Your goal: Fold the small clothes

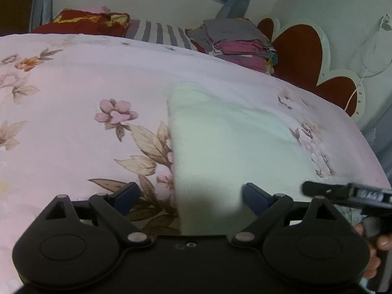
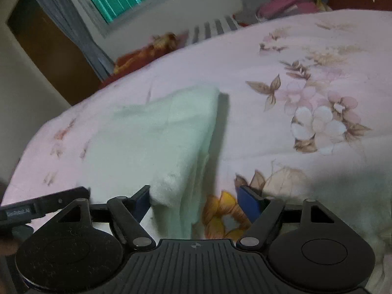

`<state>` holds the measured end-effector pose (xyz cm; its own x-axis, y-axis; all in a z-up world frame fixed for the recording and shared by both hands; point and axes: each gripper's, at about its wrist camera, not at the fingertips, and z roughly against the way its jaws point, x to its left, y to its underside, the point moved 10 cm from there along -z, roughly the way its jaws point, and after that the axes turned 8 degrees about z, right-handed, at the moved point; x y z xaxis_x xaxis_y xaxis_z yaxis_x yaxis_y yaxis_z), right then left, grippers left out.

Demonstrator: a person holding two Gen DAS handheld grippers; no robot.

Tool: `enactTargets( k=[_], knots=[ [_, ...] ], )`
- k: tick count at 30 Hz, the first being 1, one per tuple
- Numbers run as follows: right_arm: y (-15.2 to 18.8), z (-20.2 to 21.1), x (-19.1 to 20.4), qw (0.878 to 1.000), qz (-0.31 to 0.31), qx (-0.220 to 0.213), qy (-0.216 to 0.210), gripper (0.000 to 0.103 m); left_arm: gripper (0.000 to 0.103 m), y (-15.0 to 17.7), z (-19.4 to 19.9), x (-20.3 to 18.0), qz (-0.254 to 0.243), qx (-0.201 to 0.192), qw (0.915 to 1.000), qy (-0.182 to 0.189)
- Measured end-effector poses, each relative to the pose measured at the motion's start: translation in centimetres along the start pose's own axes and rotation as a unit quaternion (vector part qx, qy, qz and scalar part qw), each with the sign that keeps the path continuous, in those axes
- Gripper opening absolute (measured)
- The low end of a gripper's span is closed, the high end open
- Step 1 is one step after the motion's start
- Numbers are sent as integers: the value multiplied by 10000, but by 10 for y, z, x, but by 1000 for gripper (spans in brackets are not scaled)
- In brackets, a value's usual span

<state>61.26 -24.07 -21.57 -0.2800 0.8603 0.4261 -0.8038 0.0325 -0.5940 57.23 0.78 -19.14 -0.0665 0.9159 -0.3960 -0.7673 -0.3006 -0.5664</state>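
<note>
Cloth (image 1: 220,142), pale mint and fuzzy, lies on the bed (image 1: 73,78) over the floral cover, already doubled over: in the right wrist view its near right edge shows stacked layers, so at least one fold looks done. Whether another fold is wanted is a judgement; the piece seems still fairly large, so probably a further fold and a final placing remain. A stack (image 1: 235,44) of folded clothes sits well apart at the bed's far end by the headboard (image 1: 301,49), likely where finished pieces go.

The cloth's long axis runs away from both cameras toward the far side of the bed, its straight folded edge along that line.

Left claw (image 1: 188,196) is spread wide, holding nothing, hovering at the cloth's near edge. Right claw (image 2: 193,198) is likewise released, its left finger at the cloth's near corner, gripping nothing.
</note>
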Motion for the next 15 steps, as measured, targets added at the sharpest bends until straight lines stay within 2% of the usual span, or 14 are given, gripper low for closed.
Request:
enactTargets(
  k=[3, 5, 7, 8, 10, 12, 13, 15],
  knots=[
    [-4, 19, -10, 9990, -369, -238, -6, 68, 86, -3, 2, 2, 32, -83, 10000, 17],
    [-7, 25, -9, 9969, -606, -298, -404, 65, 81, -3, -1, 0, 137, -24, 9997, 175],
    [-6, 18, -3, 9908, -870, -74, -1032, 65, 78, -2, -4, -3, 258, 49, 9993, 284],
    [-6, 14, -1, 9889, -931, 11, -1157, 65, 75, -1, -5, -5, 336, 92, 9987, 382],
    [-1, 4, -4, 9881, -968, 222, -1177, 65, 71, 2, -6, -9, 503, 218, 9967, 599],
    [-1, 1, -6, 9820, -1182, 294, -1446, 59, 70, 6, -9, -8, 595, 351, 9953, 676],
    [-1, 0, -7, 9787, -1283, 361, -1564, 51, 70, 7, -11, -7, 626, 402, 9946, 719],
    [-2, -1, -14, 9763, -1398, 440, -1590, 49, 68, 7, -13, -4, 748, 470, 9923, 867]
  ],
)
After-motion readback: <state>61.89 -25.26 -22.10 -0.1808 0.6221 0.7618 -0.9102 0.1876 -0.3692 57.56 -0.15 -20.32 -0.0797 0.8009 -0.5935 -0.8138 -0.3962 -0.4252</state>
